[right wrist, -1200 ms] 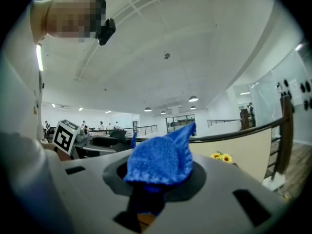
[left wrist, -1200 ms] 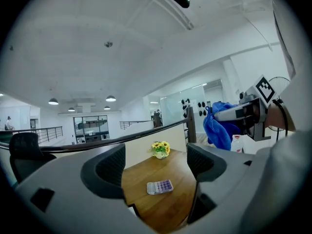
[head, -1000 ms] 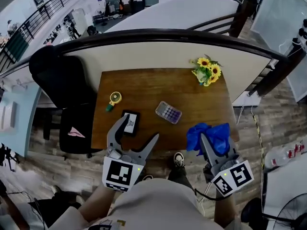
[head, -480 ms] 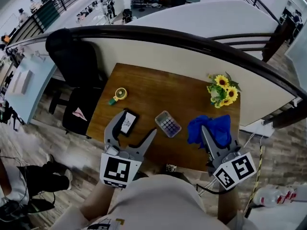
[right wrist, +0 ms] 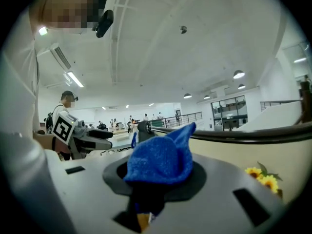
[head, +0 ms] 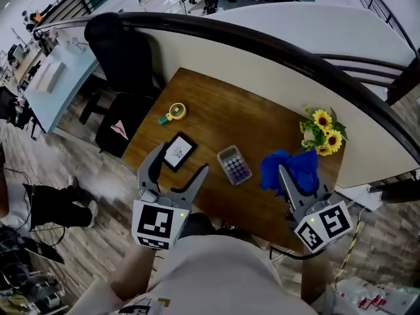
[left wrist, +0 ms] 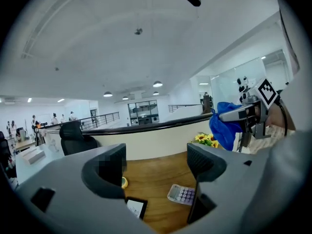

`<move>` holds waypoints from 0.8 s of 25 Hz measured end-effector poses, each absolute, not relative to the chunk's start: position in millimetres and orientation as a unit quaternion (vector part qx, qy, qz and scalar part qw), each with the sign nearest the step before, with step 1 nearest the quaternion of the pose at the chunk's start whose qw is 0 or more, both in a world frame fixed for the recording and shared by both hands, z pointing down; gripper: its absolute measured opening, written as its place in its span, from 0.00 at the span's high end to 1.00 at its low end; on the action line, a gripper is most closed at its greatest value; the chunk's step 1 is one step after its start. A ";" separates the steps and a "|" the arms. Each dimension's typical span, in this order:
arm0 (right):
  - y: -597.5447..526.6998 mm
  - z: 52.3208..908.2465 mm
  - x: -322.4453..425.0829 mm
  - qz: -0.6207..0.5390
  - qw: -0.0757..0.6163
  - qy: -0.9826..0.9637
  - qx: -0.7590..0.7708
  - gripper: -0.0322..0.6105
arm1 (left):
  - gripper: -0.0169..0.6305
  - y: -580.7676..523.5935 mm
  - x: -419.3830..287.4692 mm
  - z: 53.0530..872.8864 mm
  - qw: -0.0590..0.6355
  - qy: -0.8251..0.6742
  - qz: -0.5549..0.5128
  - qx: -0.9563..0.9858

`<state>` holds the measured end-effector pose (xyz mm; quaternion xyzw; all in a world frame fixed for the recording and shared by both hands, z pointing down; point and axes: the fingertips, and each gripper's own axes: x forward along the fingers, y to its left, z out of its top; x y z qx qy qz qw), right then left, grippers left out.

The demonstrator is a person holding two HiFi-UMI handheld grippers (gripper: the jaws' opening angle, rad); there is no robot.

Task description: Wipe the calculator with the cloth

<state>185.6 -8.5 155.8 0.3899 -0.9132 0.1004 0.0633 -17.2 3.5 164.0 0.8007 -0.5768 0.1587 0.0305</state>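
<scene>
A small grey calculator [head: 234,165] with purple keys lies flat near the middle of the wooden table [head: 216,120]. It also shows in the left gripper view, as the calculator [left wrist: 182,194] seen past the jaws. My right gripper [head: 283,172] is shut on a blue cloth [head: 290,167], held in the air to the right of the calculator and apart from it. In the right gripper view the cloth [right wrist: 161,160] bunches up between the jaws. My left gripper [head: 180,165] stands open and holds nothing, raised at the table's front left with its jaws over a black device [head: 176,151].
A yellow round tape measure [head: 174,113] lies at the table's back left. A bunch of sunflowers [head: 323,133] stands at the back right corner. A black office chair [head: 125,51] is left of the table, and a curved railing [head: 262,44] runs behind it.
The head view has swung, so the table now lies slanted in the picture. My right gripper has carried the cloth a little farther over the table. The left gripper stays open.
</scene>
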 end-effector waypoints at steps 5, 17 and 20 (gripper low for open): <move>-12.4 169.4 180.3 0.120 0.071 -0.913 0.383 0.79 | 0.39 -0.4 -17.4 174.6 0.056 -0.569 0.157 0.805; -26.3 208.4 166.2 0.158 0.105 -0.898 0.396 0.79 | 0.39 -37.3 -21.1 238.6 0.138 -0.513 0.199 0.824; -30.5 223.0 157.7 0.169 0.112 -0.898 0.391 0.79 | 0.39 -49.6 -18.3 260.8 0.155 -0.493 0.207 0.830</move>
